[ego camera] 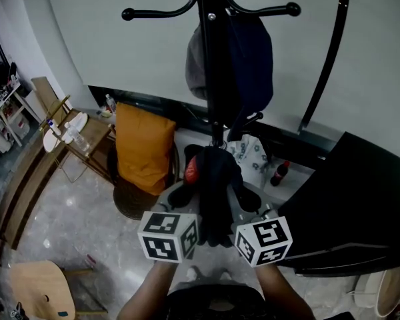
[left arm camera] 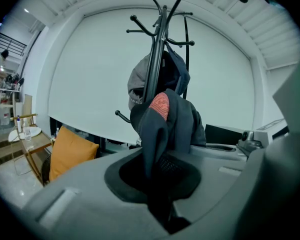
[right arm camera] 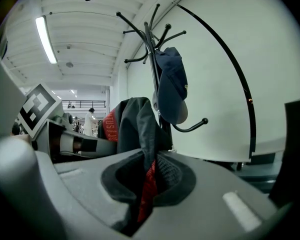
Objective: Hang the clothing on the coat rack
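Garment (ego camera: 217, 192), dark with a red patch, is hanging bunched at the centre of the head view, in front of the coat rack (ego camera: 212, 59) pole. The left gripper (left arm camera: 160, 181) is pinching a dark fold, jaws closed on the cloth. The right gripper (right arm camera: 146, 186) is clamping another fold, with red fabric showing between its jaws. A navy cap (ego camera: 250, 59) is hanging on the rack at upper centre. An orange cushion (ego camera: 143, 149) is sitting at left of centre.

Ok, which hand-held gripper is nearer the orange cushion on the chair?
Left. In the head view the left hand-held gripper is just right of the orange cushion, shut on the dark garment; the right hand-held gripper holds that garment's far side, further from the cushion.
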### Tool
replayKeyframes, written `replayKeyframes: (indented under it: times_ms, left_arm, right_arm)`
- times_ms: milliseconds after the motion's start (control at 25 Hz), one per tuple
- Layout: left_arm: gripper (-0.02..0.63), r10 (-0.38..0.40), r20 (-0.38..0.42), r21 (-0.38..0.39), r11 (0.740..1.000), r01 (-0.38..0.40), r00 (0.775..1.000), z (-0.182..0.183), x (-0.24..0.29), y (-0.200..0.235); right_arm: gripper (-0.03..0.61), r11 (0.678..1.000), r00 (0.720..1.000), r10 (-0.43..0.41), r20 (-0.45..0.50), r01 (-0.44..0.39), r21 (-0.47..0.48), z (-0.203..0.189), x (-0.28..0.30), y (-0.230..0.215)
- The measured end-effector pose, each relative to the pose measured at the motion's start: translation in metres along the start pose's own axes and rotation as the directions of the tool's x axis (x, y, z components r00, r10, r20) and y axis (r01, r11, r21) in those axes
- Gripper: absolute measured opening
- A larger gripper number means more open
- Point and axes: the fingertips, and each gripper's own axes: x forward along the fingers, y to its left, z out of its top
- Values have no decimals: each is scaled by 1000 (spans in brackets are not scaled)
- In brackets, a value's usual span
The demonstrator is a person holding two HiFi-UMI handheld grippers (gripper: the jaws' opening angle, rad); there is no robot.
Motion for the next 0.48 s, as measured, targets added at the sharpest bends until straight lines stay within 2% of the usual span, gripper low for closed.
replayKeyframes:
  times_ms: [480]
  left_arm:
    - [34, -66, -4, 1, 998, 66, 998, 5, 22, 12]
  right_arm:
    - [21, 999, 999, -48, -23, 48, 10, -7, 25, -4]
